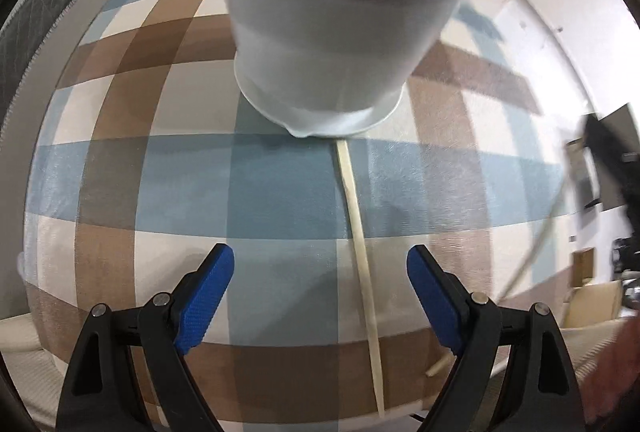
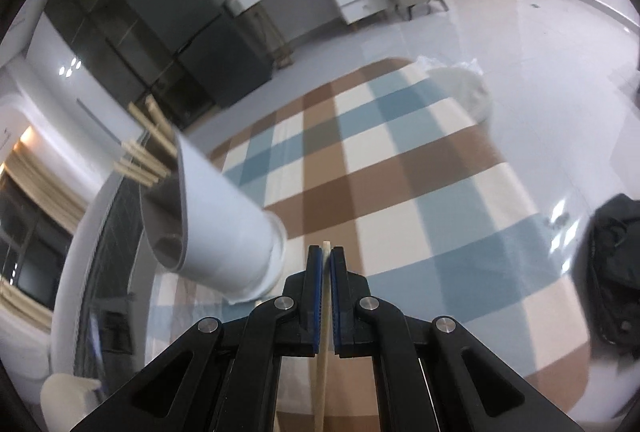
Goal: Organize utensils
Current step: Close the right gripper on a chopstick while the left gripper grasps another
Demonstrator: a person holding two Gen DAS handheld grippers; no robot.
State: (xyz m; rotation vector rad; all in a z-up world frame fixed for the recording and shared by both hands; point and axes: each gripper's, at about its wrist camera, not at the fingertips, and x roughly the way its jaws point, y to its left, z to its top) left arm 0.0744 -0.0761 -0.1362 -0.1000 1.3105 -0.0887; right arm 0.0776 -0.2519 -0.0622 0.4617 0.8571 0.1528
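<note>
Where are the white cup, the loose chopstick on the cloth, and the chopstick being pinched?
Cup (image 1: 332, 43): left wrist view, on its outer side wall.
Loose chopstick (image 1: 362, 244): left wrist view, mid-shaft on the checked cloth.
Pinched chopstick (image 2: 326, 252): right wrist view, its tip showing above the closed fingers.

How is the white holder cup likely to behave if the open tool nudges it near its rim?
The holder cup would probably tip: it looks taller than its narrow base. Chopsticks protruding above its rim likely raise its weight. On the checked cloth it would probably slide little before toppling towards the left tool.
</note>
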